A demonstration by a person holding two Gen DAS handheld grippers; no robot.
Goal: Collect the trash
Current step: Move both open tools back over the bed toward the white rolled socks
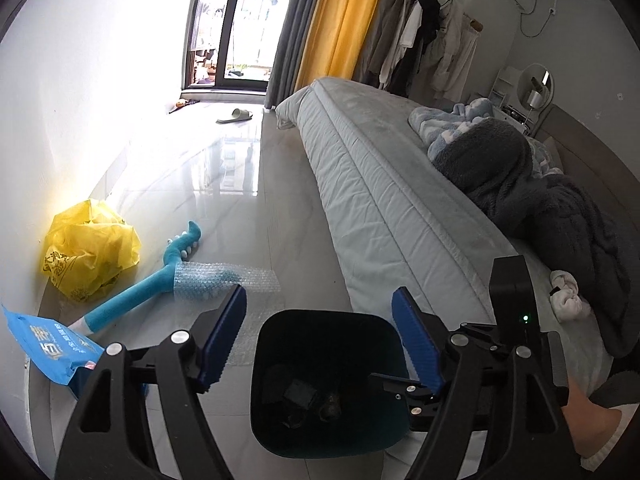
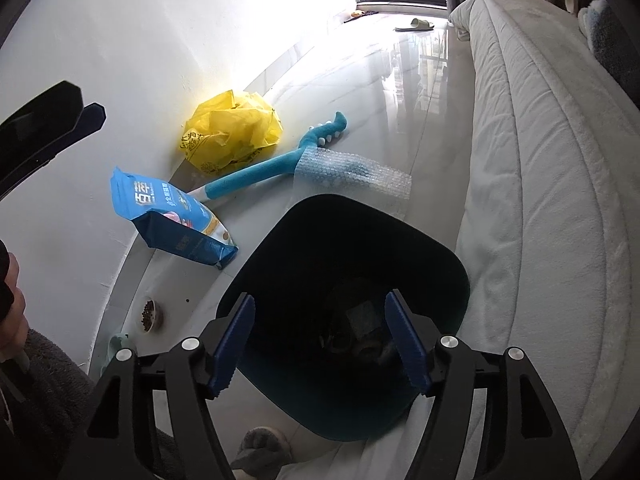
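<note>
Below, a dark teal square plastic bin [image 2: 344, 320] stood on the glossy floor [image 1: 248, 216] beside the bed [image 1: 384, 200], scraps inside, right claw [image 2: 320, 344] wide and empty above it, left claw [image 1: 320, 340] wide, yellow crumpled bag [image 2: 232, 132] by the wall.

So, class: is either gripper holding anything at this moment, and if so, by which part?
Nothing is held. The left gripper and the right gripper both stand open above the dark bin, with no item between their pads.

left gripper [image 1: 318, 338] — fingers apart, empty | right gripper [image 2: 320, 344] — fingers apart, empty, angled downward
</note>
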